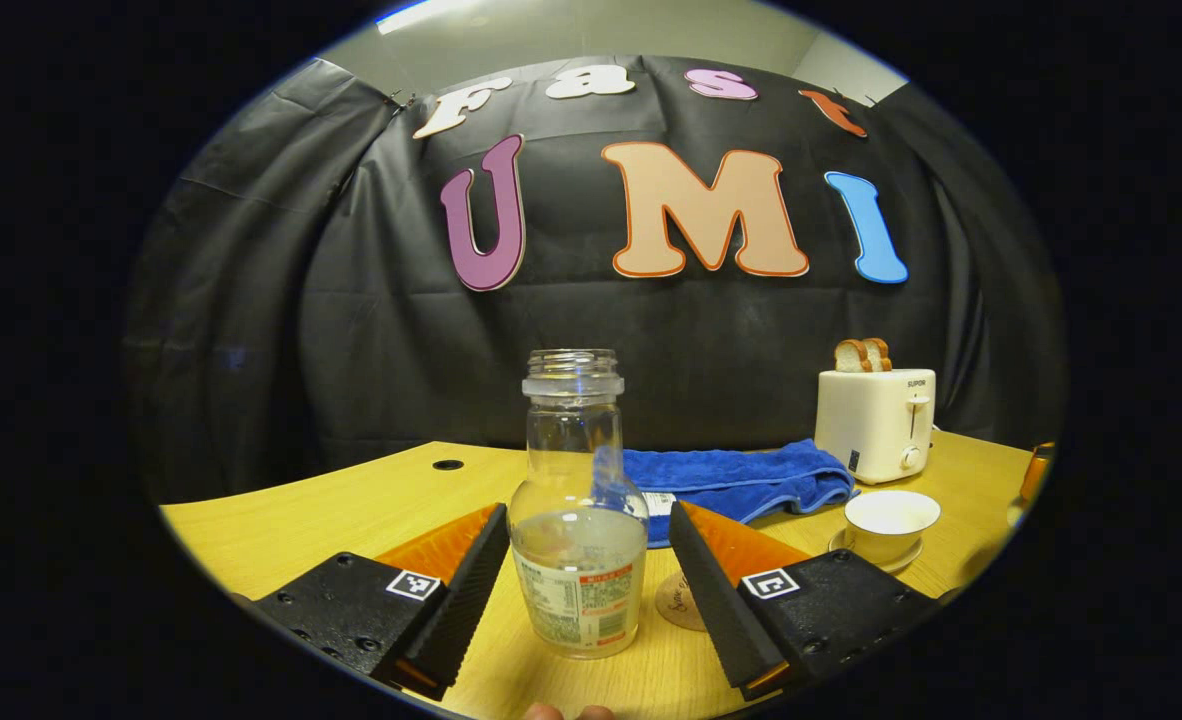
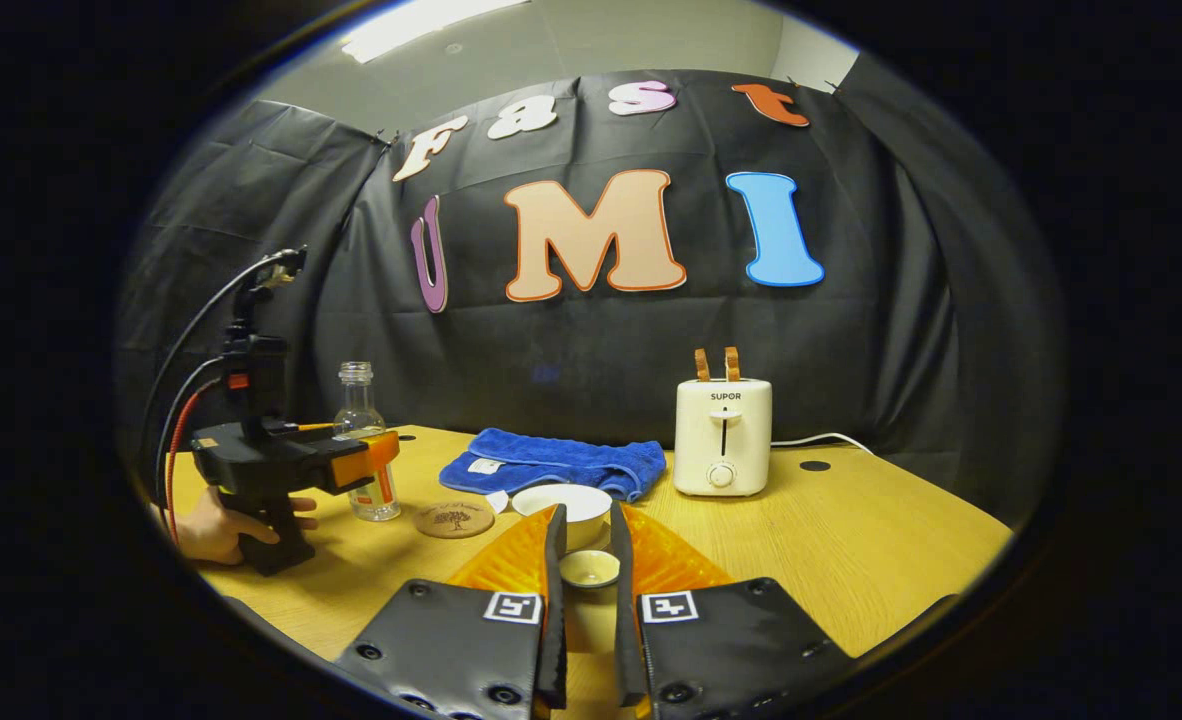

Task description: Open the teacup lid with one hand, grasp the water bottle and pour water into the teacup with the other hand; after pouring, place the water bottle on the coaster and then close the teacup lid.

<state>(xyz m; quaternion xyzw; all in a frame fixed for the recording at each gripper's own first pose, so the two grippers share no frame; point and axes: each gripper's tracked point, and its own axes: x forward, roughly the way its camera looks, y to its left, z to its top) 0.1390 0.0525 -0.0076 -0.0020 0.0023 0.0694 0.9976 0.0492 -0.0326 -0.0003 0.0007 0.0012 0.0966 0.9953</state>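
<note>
While one capless water bottle (image 1: 578,520) stands part-filled on the desk (image 1: 301,520), left gripper (image 1: 581,590) jaws open around it, right gripper (image 2: 585,600) clamping one teacup lid (image 2: 589,568), one open teacup (image 2: 563,506), one coaster (image 2: 454,519).

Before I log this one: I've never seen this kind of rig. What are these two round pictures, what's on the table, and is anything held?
No robot here: a person holds a two-fingered gripper in each hand, with a fisheye camera riding on each. The left gripper view looks along the left gripper, whose jaws stand open either side of the water bottle, not gripping it. The right gripper view looks along the right gripper, jaws closed on the teacup lid; it also shows the other gripper and the hand holding it. On the wooden table: the open teacup, a coaster, a blue towel and a toaster.
</note>
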